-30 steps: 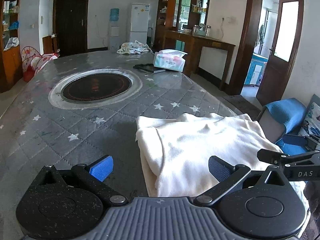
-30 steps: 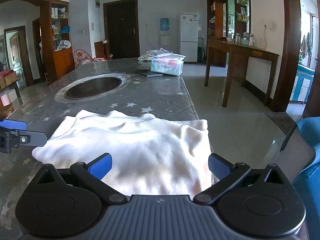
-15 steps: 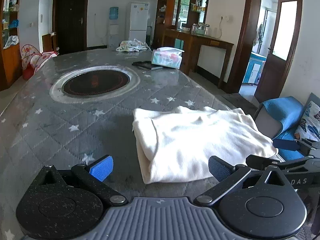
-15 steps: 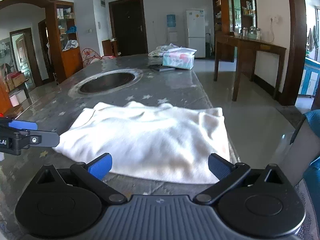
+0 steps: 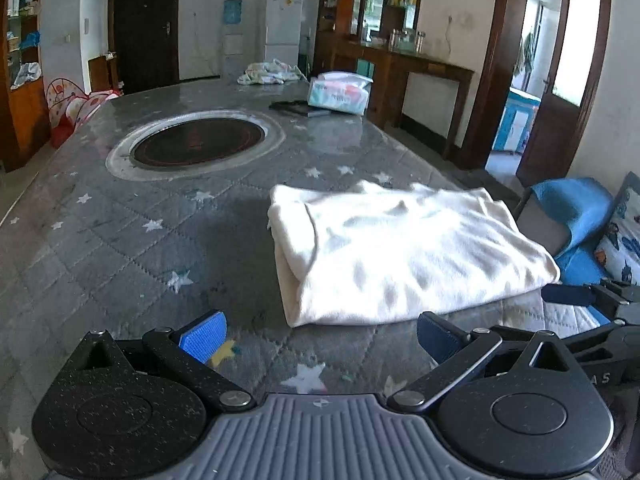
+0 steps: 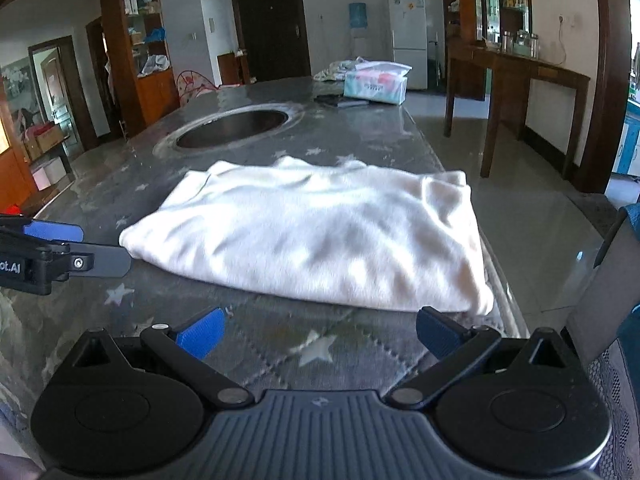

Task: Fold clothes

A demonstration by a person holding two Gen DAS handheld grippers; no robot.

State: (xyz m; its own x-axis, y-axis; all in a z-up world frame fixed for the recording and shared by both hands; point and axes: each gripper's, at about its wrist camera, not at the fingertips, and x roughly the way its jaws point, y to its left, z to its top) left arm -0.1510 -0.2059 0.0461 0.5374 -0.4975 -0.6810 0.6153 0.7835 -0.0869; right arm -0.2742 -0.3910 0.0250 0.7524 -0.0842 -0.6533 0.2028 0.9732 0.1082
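Already folded, the cream garment [image 5: 404,256] lies on the tabletop [image 5: 120,248]; my left tool [image 5: 320,334] and right tool [image 6: 320,332] gape empty short of it.

A white folded cloth [image 6: 320,240] lies flat on the grey worktop [image 6: 360,136] with little stars on it. The right hand-held gripper [image 6: 320,334] is just in front of the cloth, with its two blue fingers [image 6: 202,330] wide apart and nothing between them. The left hand-held gripper [image 6: 86,246] pokes in from the left side, close to the cloth's corner. Farther back there is a round dark hole [image 6: 232,124] in the worktop, and a tissue pack [image 6: 376,84] near the far end.
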